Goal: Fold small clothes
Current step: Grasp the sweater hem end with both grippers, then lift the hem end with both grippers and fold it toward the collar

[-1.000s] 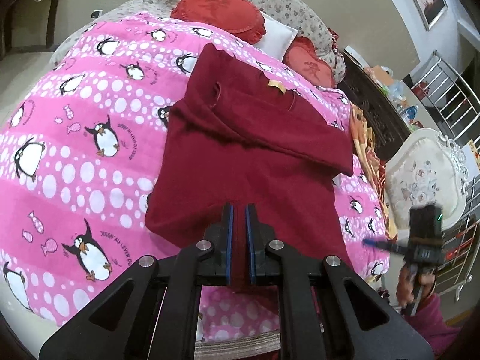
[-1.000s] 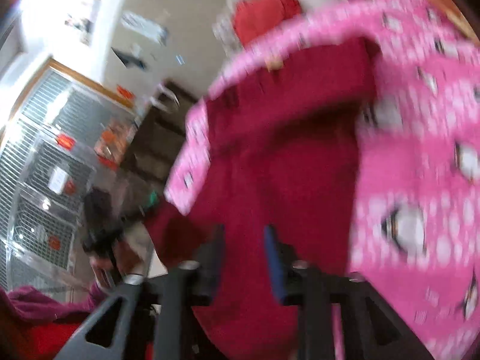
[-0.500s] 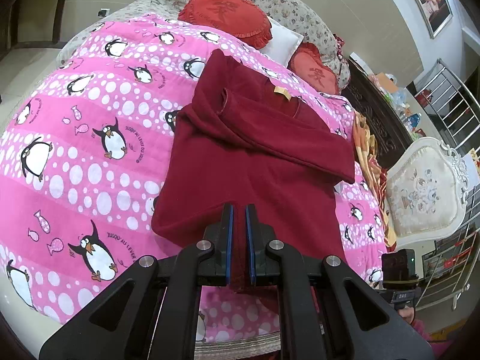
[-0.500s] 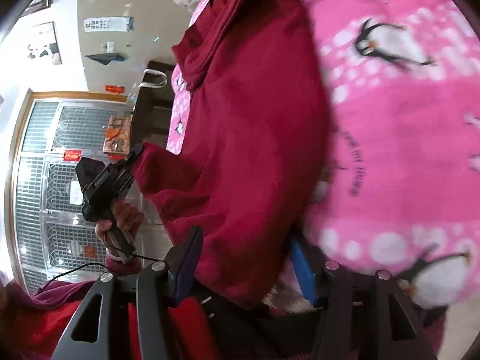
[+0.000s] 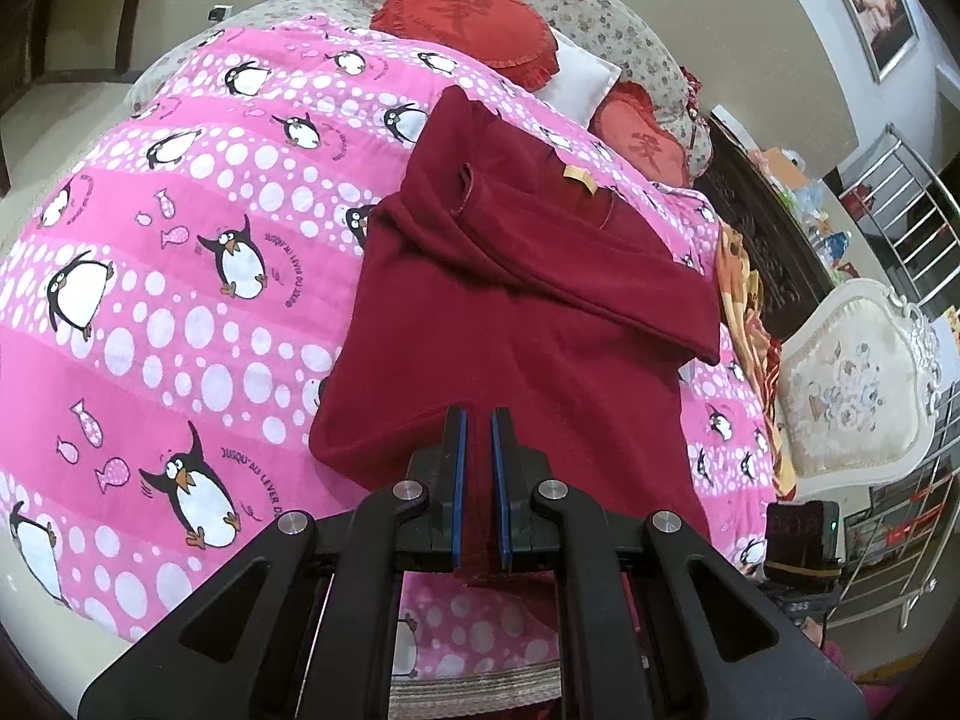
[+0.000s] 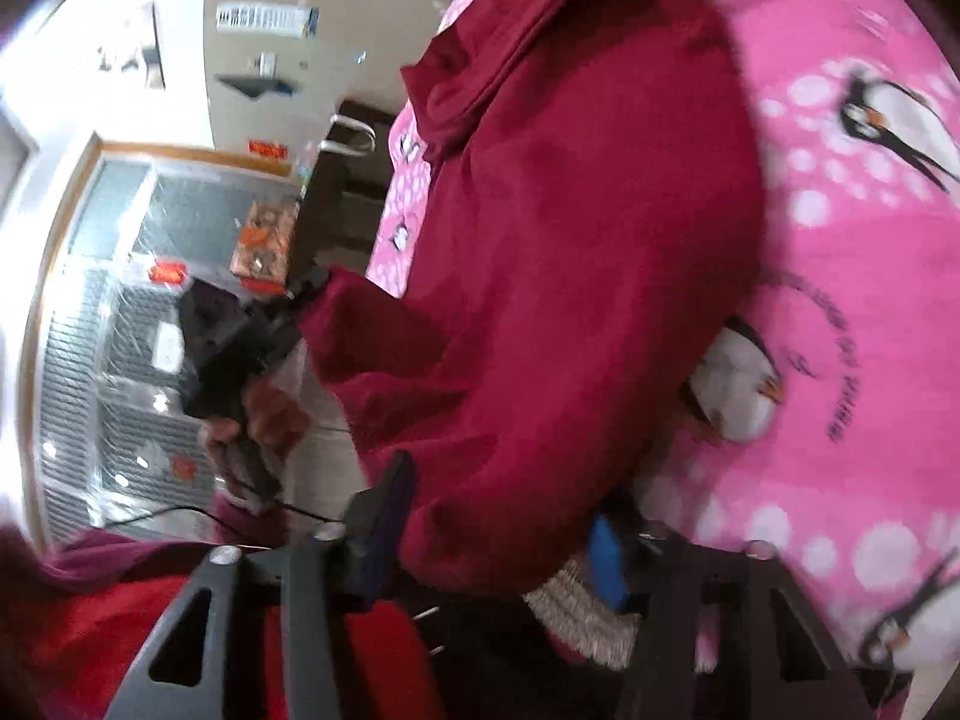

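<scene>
Off to the left of the left gripper (image 5: 478, 468) lies bare pink penguin blanket (image 5: 150, 300); straight ahead of its fingers the dark red garment (image 5: 516, 324) is spread flat on that blanket, hem nearest the tool, collar and tan label farthest from it; the jaws are pressed together on the near hem, a strip of red cloth pinched between the blue pads; beyond them a sleeve already lies folded across the chest, so one fold looks done; to the right, past the garment's edge, stands a white upholstered chair (image 5: 852, 396).

In the right wrist view the person's hand (image 6: 264, 420) with the left tool shows at the far left; the right gripper (image 6: 498, 534) has just been closing, and the bottom corner of the garment bulges between its fingers; the jaws stand partly apart, and whether the pads already bite the cloth I cannot tell; to its right is blanket again.

By my reading the sleeves are in and the hem is being taken at both corners; the lift toward the collar, and any final halving, remain.
</scene>
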Tool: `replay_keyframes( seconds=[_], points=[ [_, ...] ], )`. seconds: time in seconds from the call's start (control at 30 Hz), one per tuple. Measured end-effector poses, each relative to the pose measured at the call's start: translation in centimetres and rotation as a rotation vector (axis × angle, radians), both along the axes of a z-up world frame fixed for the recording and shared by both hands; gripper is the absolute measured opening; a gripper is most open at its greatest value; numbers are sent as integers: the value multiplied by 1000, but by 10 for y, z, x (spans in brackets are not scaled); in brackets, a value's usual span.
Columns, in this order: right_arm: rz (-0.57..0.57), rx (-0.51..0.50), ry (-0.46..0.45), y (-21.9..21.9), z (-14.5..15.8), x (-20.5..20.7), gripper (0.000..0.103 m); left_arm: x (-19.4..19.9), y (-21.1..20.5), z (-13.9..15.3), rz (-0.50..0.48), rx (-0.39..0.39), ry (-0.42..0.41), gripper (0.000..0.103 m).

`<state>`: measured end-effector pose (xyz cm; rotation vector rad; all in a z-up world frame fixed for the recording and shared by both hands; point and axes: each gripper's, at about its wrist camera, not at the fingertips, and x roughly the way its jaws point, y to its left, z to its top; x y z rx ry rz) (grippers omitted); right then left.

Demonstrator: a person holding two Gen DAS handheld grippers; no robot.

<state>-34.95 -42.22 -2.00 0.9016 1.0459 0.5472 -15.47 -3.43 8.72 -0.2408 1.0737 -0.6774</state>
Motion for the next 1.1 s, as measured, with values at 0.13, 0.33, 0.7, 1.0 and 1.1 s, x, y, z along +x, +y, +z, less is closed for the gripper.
replay_keyframes(
  seconds=[0.13, 0.33, 0.7, 1.0, 1.1],
  points=[
    [-25, -45, -32, 1, 2, 7, 17, 1, 0, 2, -2, 1, -4, 7],
    [-105, -81, -198, -16, 47, 16, 13, 14, -2, 17, 33, -35, -55, 7],
    [-296, -119, -403, -60, 109, 64, 13, 56, -39, 67, 32, -65, -260, 7],
    [-350, -175, -402, -88, 127, 124, 13, 119, -73, 72, 68, -46, -257, 7],
    [-380, -169, -377, -101, 124, 142, 13, 146, -87, 68, 79, -23, -257, 7]
  ],
)
